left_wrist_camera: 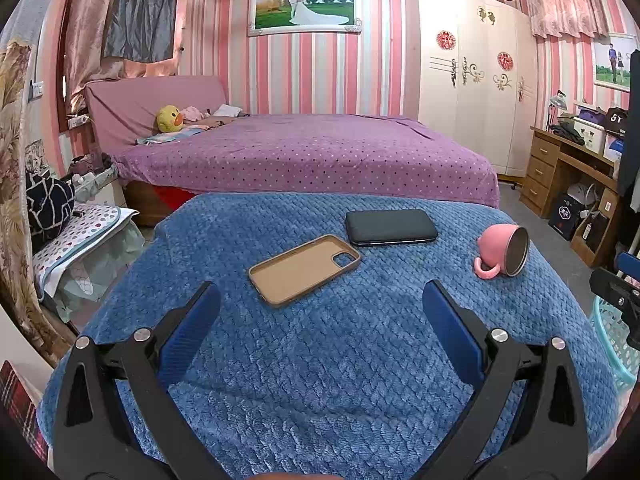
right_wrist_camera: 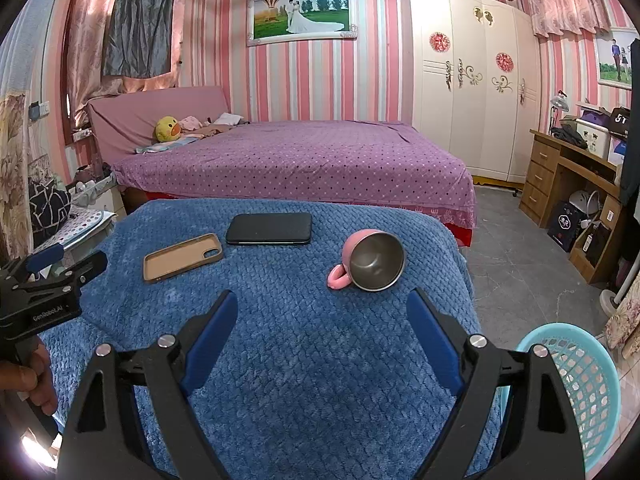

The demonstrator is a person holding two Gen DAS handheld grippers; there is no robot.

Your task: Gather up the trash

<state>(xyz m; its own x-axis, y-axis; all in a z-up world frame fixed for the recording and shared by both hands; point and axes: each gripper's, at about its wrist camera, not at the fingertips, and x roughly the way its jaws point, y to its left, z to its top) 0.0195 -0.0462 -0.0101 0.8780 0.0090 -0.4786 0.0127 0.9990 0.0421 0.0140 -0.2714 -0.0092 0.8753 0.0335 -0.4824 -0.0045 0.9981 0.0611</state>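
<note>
A blue quilted blanket (left_wrist_camera: 320, 360) covers a table. On it lie a tan phone case (left_wrist_camera: 304, 268), a black phone (left_wrist_camera: 391, 227) and a pink cup (left_wrist_camera: 503, 252) tipped on its side. They also show in the right wrist view: the case (right_wrist_camera: 182, 257), the phone (right_wrist_camera: 269, 229), the cup (right_wrist_camera: 370, 260). My left gripper (left_wrist_camera: 320, 300) is open and empty, just short of the case. My right gripper (right_wrist_camera: 322, 308) is open and empty, just short of the cup. A light blue mesh basket (right_wrist_camera: 580, 384) stands on the floor at the right.
A purple bed (left_wrist_camera: 312, 152) stands behind the table. A white wardrobe (left_wrist_camera: 472, 68) and a wooden desk (left_wrist_camera: 560, 172) line the right wall. Clutter and a cushion (left_wrist_camera: 76, 236) sit at the left. The left gripper's body (right_wrist_camera: 44, 292) shows at the left edge.
</note>
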